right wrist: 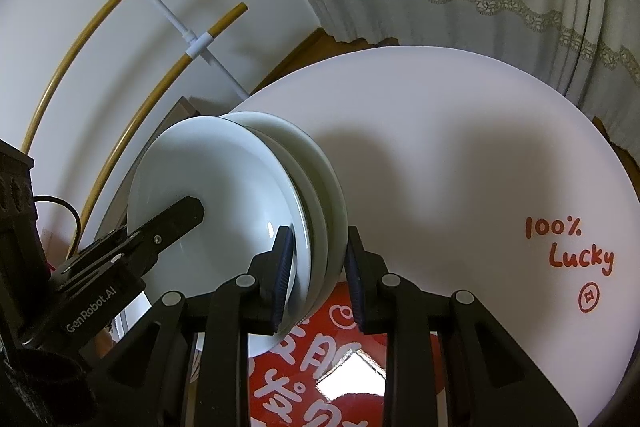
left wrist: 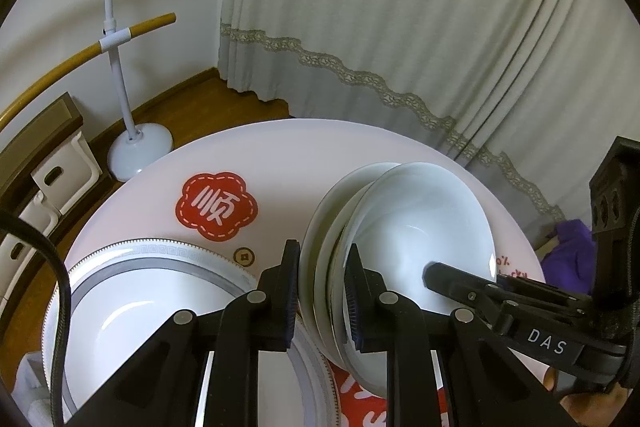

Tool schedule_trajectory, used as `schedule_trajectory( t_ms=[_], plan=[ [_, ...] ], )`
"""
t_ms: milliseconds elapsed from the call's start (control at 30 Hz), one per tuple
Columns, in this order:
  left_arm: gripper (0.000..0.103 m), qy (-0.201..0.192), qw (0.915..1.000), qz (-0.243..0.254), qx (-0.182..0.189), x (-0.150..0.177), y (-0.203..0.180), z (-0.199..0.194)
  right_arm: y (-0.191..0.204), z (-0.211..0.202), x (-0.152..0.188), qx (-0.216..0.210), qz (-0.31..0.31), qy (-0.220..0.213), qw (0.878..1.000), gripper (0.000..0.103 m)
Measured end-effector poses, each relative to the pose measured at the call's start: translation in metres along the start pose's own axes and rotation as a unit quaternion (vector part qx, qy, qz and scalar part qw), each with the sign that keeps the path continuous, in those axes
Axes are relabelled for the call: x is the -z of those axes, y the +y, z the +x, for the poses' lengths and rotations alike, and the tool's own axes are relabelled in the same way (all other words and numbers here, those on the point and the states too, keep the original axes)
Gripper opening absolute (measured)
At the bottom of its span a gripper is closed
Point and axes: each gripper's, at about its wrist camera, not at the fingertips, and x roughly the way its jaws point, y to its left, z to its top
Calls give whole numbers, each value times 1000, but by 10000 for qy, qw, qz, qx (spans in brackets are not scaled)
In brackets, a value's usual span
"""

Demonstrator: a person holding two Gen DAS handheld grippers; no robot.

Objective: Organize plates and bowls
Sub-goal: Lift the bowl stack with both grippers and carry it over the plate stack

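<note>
Bowls [left wrist: 400, 235] stacked, on edge | both hand-held grippers clamp rims | table [right wrist: 460, 147]

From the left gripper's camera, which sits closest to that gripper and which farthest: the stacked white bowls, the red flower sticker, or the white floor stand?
1. Stacked white bowls: between the left gripper fingers.
2. Red flower sticker: on the table, ahead and left.
3. White floor stand: on the floor beyond the table, far left.

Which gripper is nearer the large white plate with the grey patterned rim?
Left. The left gripper clamps the white dish stack just above that plate; the right gripper holds the stack's far side.
</note>
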Motion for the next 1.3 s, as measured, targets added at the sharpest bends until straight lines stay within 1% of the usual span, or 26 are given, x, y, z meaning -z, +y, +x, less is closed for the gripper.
schedule_trajectory(
  t_ms=[433,633,767,933,1033,1300],
  plan=[
    [16,-21,9999,35,141,3,-7,-18,7,-24,1,123,-4,-99,9999,25],
    [16,-115,9996,35,260,8,-10,-43,18,-46,9,209,-59,-208,9995,25],
    [16,-200,9992,-15,336,13,-6,-65,33,-65,14,267,-140,-301,9991,25],
    [16,-325,9988,-73,354,22,7,-94,61,-80,19,313,-276,-388,9984,25],
    [16,-384,9987,-120,317,29,22,-113,83,-84,25,320,-396,-398,9979,25],
    [16,-431,9986,-274,136,52,65,-148,129,-72,41,245,-620,-272,9974,25]
  ],
)
